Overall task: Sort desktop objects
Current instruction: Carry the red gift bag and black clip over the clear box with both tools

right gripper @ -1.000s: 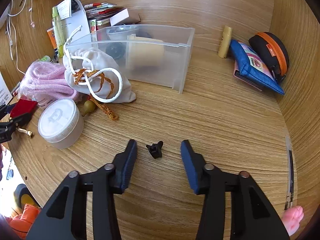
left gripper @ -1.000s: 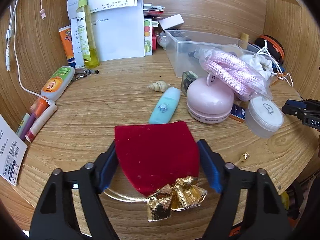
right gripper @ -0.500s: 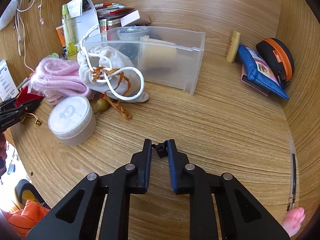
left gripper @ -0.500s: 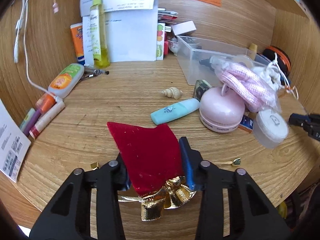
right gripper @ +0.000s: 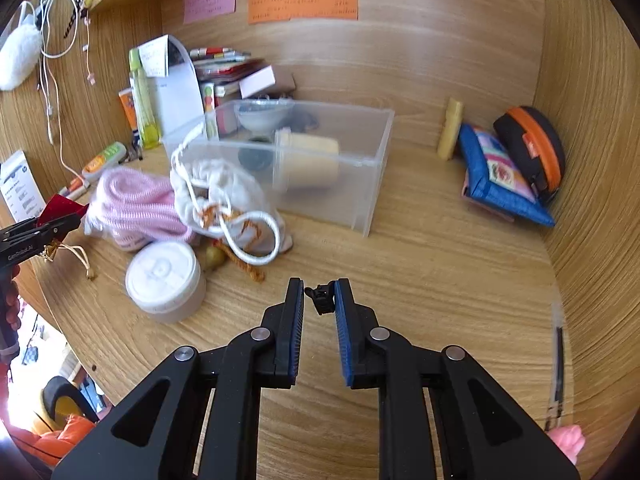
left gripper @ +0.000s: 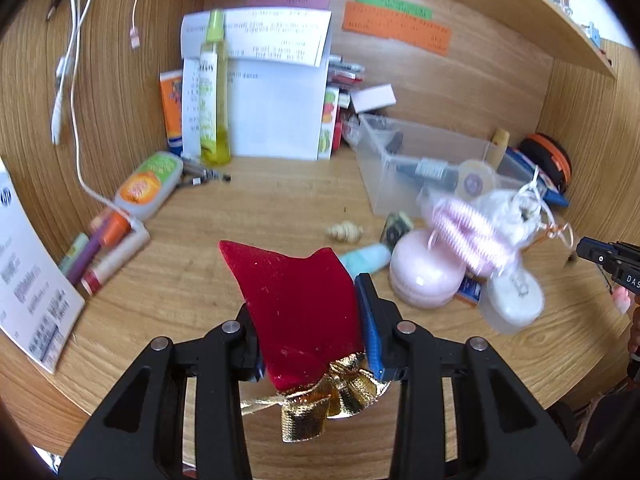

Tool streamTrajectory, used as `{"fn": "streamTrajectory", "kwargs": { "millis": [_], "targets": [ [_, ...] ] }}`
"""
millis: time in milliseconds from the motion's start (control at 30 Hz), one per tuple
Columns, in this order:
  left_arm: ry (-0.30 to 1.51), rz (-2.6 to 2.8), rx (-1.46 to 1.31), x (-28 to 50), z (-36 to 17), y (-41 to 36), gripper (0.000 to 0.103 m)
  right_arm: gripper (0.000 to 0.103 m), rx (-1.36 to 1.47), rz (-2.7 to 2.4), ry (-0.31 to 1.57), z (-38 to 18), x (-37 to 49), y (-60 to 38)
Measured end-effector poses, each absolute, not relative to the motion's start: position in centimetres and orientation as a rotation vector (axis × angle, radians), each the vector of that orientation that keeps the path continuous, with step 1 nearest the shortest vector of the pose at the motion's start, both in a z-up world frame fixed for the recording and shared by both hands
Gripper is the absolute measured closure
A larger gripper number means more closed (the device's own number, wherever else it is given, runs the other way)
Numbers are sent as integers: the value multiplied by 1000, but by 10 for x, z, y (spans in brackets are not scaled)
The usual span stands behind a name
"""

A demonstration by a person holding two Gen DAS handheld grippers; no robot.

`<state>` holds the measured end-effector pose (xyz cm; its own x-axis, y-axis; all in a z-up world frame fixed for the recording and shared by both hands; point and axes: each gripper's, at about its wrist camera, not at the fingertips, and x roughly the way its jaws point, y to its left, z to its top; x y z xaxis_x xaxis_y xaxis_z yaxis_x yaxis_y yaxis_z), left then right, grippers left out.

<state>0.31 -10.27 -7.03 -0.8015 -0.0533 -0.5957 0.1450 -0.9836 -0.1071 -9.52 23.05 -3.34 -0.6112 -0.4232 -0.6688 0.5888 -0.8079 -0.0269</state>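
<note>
One red velvet pouch clamped between left gripper fingers, one small black clip pinched at right gripper fingertips, one clear bin seen ahead.

A deep red velvet pouch is tied off with a shiny gold bow. Right of the pouch, a pale pink round case and pink-and-white striped cord are seen; a mint tube is tucked between.
</note>
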Motion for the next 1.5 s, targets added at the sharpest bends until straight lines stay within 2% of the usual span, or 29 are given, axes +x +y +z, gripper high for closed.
{"fn": "streamTrajectory", "kwargs": {
  "millis": [433, 633, 733, 1033, 1100, 1267, 1500],
  "targets": [
    [168, -2943, 846, -33, -27, -100, 67, 89, 798, -2406, 324, 2, -116, 226],
    [166, -2987, 839, -37, -20, -89, 67, 88, 870, -2342, 367, -23, -106, 224],
    [163, -3010, 855, -37, -20, -82, 67, 80, 948, -2305, 393, -44, -104, 223],
    [154, -3040, 875, -39, -23, -65, 67, 80, 1043, -2255, 359, -74, -105, 231],
    [157, -3041, 871, -39, -22, -63, 67, 81, 1028, -2261, 371, -75, -102, 230],
    [156, -3055, 850, -43, -14, -59, 67, 91, 1011, -2270, 376, -70, -100, 229],
    [157, -3089, 818, -54, 0, -57, 67, 91, 950, -2324, 364, -43, -107, 233]
  ]
}}
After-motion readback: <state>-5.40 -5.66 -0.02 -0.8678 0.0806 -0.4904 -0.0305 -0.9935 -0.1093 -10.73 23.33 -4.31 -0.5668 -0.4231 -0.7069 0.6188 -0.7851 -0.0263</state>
